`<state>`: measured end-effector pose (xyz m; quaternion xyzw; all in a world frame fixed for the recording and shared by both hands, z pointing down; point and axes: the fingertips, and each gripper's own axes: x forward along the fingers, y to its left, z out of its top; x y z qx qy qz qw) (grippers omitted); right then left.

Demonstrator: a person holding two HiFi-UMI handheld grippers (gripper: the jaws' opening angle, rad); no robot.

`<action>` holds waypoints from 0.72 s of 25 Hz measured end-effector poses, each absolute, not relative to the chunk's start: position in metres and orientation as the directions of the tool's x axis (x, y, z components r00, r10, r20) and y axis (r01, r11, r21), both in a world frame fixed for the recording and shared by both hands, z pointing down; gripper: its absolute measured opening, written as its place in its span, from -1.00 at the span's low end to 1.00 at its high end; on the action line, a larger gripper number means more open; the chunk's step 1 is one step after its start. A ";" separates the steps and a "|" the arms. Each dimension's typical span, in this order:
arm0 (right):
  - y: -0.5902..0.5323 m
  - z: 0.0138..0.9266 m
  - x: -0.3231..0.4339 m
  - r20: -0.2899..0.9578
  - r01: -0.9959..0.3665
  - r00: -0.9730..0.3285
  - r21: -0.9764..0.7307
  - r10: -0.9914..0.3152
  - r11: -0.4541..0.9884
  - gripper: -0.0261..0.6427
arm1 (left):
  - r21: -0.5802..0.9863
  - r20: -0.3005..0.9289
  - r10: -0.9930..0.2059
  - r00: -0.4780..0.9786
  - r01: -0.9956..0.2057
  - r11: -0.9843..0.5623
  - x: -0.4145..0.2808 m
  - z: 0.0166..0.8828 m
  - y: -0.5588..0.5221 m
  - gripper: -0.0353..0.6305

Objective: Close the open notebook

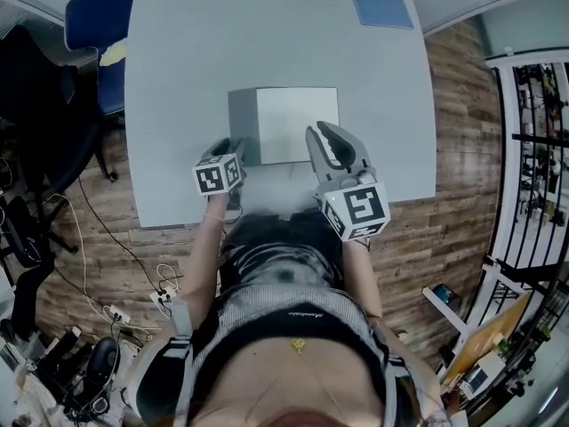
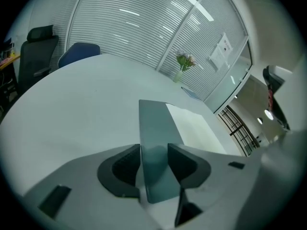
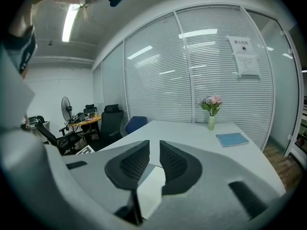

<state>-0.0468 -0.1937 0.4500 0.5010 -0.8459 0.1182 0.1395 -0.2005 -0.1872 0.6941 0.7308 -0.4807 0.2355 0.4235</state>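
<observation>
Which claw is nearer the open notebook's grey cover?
Left. The left claw straddles the grey cover, jaws either side; the right claw hangs at the white page's far edge.

The counter is a long, pale grey top with rounded corners, standing on a wood-plank floor. Near its near edge, about midway across, an open notebook lies flat with its white page up; its grey cover shows as a narrow strip along the page's left side, and whether that cover lies flat or stands tilted cannot be told from above. Well apart from it, towards the far right corner, a thin blue book lies flat. Near that book at the far end stands a small vase holding pink and white flowers.
</observation>
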 end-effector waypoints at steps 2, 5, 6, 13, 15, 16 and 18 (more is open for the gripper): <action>-0.195 0.451 -0.046 0.354 -0.877 -0.466 -0.063 -0.811 0.477 -0.72 | 0.379 0.756 -0.504 0.417 -0.907 -0.183 -0.200 0.695 -0.188 -0.41; -0.195 0.450 -0.044 0.352 -0.870 -0.479 -0.067 -0.804 0.489 -0.72 | 0.382 0.756 -0.501 0.421 -0.905 -0.185 -0.196 0.694 -0.188 -0.39; -0.195 0.450 -0.042 0.351 -0.868 -0.483 -0.068 -0.802 0.493 -0.72 | 0.387 0.755 -0.500 0.424 -0.904 -0.182 -0.194 0.694 -0.188 -0.39; -0.192 0.445 -0.039 0.345 -0.848 -0.514 -0.067 -0.785 0.525 -0.72 | 0.483 0.716 -0.518 0.468 -0.868 -0.115 -0.192 0.700 -0.186 -0.39; -0.191 0.442 -0.039 0.343 -0.844 -0.520 -0.065 -0.783 0.532 -0.72 | 0.497 0.707 -0.527 0.472 -0.861 -0.104 -0.193 0.698 -0.186 -0.39; -0.191 0.441 -0.039 0.341 -0.843 -0.522 -0.065 -0.782 0.534 -0.72 | 0.498 0.704 -0.532 0.471 -0.861 -0.103 -0.194 0.696 -0.187 -0.39; -0.190 0.440 -0.038 0.337 -0.842 -0.524 -0.065 -0.782 0.536 -0.72 | 0.508 0.694 -0.540 0.477 -0.855 -0.103 -0.195 0.692 -0.188 -0.39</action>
